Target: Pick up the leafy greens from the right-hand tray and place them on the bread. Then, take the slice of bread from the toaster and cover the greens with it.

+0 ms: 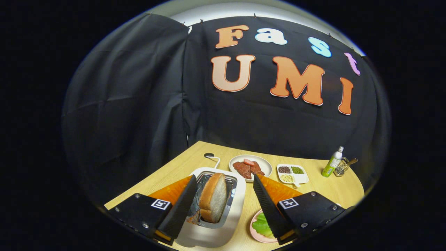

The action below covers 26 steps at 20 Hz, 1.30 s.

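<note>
Gripper view: I hold the hand-held gripper [223, 205] spread wide, grasping nothing, over the toaster [212, 223].
Bread slice [213, 202] stands upright in the toaster slot between the fingers; leafy greens [261, 226] lie on a pink plate [256, 235] near right; meat plate [266, 165], bottle [332, 162] far on the worktop [327, 188].

1. A black cloth wall [139, 104] hangs in folds around the far and left sides of the booth.
2. A pale band of lit wall [244, 8] shows above the cloth's top edge.
3. A light wooden table [334, 188] stands in front of the cloth, evenly lit.
</note>
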Each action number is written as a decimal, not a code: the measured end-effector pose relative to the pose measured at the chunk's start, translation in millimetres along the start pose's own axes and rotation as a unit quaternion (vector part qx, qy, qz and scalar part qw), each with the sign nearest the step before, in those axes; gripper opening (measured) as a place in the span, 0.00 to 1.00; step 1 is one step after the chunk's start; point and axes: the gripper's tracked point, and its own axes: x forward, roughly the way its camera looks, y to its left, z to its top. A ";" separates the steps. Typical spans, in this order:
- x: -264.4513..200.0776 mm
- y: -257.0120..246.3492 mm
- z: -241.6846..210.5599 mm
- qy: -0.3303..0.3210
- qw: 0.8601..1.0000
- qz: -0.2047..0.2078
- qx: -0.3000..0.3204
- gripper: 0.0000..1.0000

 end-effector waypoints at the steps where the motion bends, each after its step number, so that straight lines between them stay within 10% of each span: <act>1: 0.7 0.2 -4.7 0.008 1.000 -0.001 -0.002 0.92; 11: 7.4 11.9 -19.6 0.043 0.998 0.019 0.032 0.13; 26: -27.7 -10.3 48.1 -0.025 0.996 0.029 0.080 0.09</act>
